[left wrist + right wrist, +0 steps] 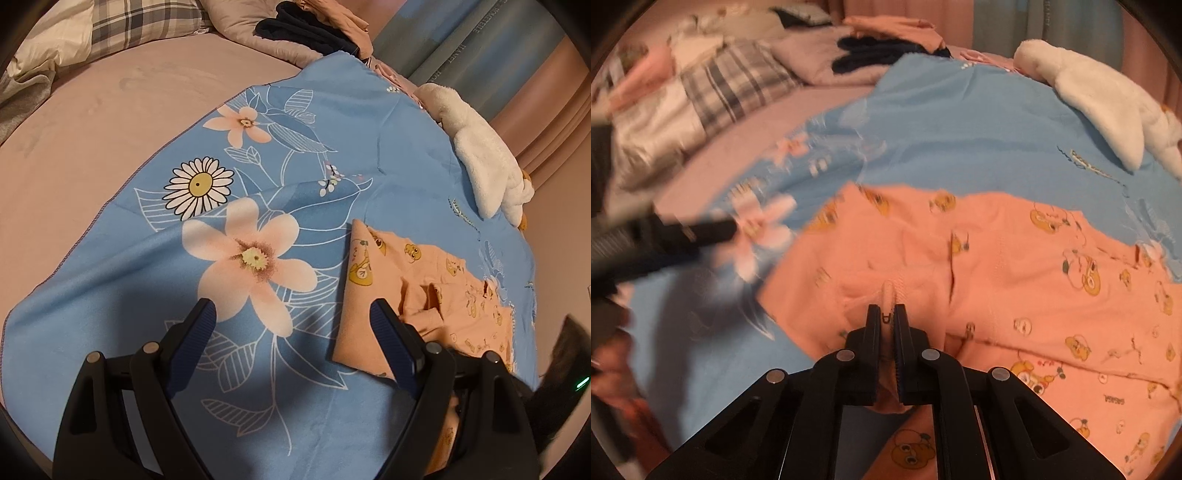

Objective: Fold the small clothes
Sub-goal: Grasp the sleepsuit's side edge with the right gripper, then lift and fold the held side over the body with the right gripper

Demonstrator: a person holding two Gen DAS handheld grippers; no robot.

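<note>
The small orange garment (979, 280), printed with little yellow bears, lay on the blue floral sheet (122, 295) spread over my bed, toward the right side as I faced it, with a white plush toy (484, 162) near its far edge.

What worried me was the pinch itself. My right gripper (887, 325) had only a thin ridge of fabric, a fold with a small tag showing between the pads, so a quick pull could have let the cloth slide out and dropped the fold halfway. The rest of the garment was already bunched and creased around that point (hardly a neat starting shape), and dragging it might have rucked it further or hauled the loose sheet underneath along with it. My left gripper (291, 332) was not pinning anything down, so nothing was anchoring the near edge against that drag.

As for the tools: my right one was closed almost completely, jaws nearly meeting, with that pinched fold of orange cloth clamped between them. My left one stood wide apart, holding nothing; one finger hung over the sheet's big pink flower (255, 262) and the other over the garment's left edge, though I could not tell whether either tip was touching the cloth beneath.
</note>
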